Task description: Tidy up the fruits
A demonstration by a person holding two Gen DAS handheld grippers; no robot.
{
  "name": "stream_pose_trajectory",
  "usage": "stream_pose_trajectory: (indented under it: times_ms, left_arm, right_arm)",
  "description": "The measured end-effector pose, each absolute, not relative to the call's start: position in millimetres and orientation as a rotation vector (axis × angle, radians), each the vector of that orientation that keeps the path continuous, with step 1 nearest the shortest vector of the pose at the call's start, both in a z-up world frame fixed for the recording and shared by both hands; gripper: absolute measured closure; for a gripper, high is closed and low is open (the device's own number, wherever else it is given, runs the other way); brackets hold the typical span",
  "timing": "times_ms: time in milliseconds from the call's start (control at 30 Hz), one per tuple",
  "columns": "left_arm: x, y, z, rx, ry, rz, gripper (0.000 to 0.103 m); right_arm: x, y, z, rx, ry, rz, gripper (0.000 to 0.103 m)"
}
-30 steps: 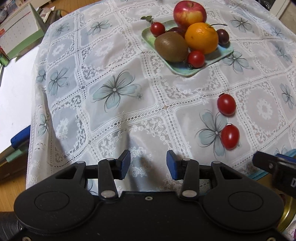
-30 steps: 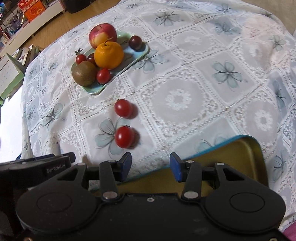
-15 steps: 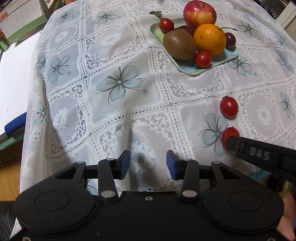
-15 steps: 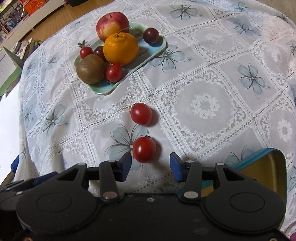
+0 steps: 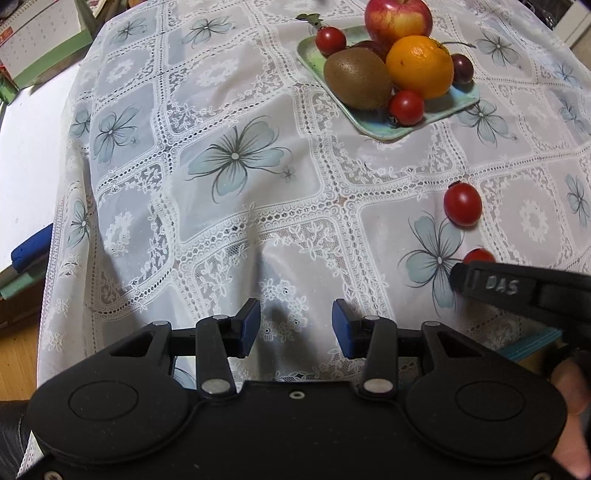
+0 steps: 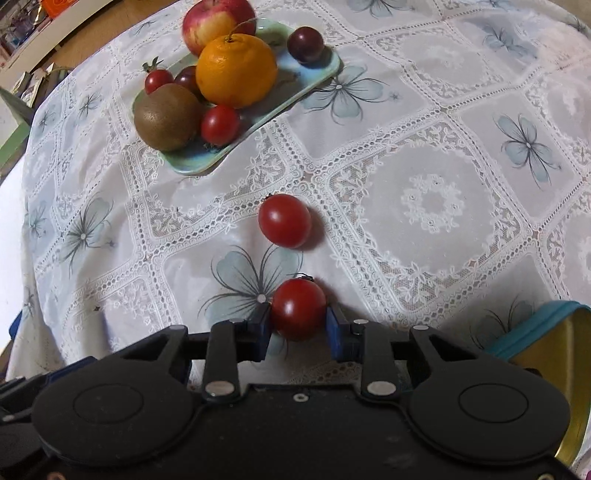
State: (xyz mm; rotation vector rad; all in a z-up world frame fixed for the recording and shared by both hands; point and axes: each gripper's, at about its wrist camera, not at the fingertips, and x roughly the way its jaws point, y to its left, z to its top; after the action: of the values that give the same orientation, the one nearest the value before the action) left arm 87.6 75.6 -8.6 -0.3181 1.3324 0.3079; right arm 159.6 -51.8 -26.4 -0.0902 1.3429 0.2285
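the right gripper (image 6: 298,326) sits low over the tablecloth (image 6: 424,199), its two blue pads (image 6: 263,326) closed in on the near cherry tomato (image 6: 298,308), one on each flank and touching it; the tomato rests on the cloth at the edge of a printed blue flower, so this gripper is grasping the tomato; from the left wrist view its dark body reaches in from the right and covers most of that tomato (image 5: 479,255). the left gripper (image 5: 295,328) hangs above bare lace near the table's front edge, level and pointing ahead, its blue pads well apart with nothing between them; it is released.

the gripped tomato is round, glossy red, with a small dark stem scar on top; a second cherry tomato (image 6: 285,220) lies just ahead of the right gripper's tips, apart from the first. farther ahead and to the left of those tips stands a pale green tray (image 6: 314,79) bearing an apple (image 6: 218,23), an orange (image 6: 236,70), a kiwi (image 6: 168,117), a dark plum (image 6: 306,43) and two more small tomatoes, all crowded and touching; to the right of the right gripper, close beside its body, lies a teal tin (image 6: 546,332) with a gold inside.
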Motion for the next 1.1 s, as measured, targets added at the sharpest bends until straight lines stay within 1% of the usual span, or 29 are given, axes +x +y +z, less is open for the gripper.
stream_pose_trajectory:
  times_ms: [300, 600, 767, 1100]
  left_arm:
    - [90.0, 69.1, -5.8, -0.299, 1.322, 0.285, 0.053]
    - [114.2, 42.5, 16.6, -0.245, 1.302, 0.223, 0.053]
    - [142.6, 22.6, 23.0, -0.247, 1.286, 0.16, 0.052]
    - [182.6, 1.7, 2.1, -0.296, 1.277, 0.135, 0.052]
  right_arm:
    - [155.9, -87.2, 4.0, -0.014, 1.311, 0.227, 0.073]
    - [139.5, -145.0, 39.9, 0.028, 1.266, 0.187, 0.073]
    - [131.7, -173.9, 46.0, 0.056, 1.255, 0.169, 0.073]
    - [121.8, -209.0, 42.7, 0.105, 1.253, 0.147, 0.073]
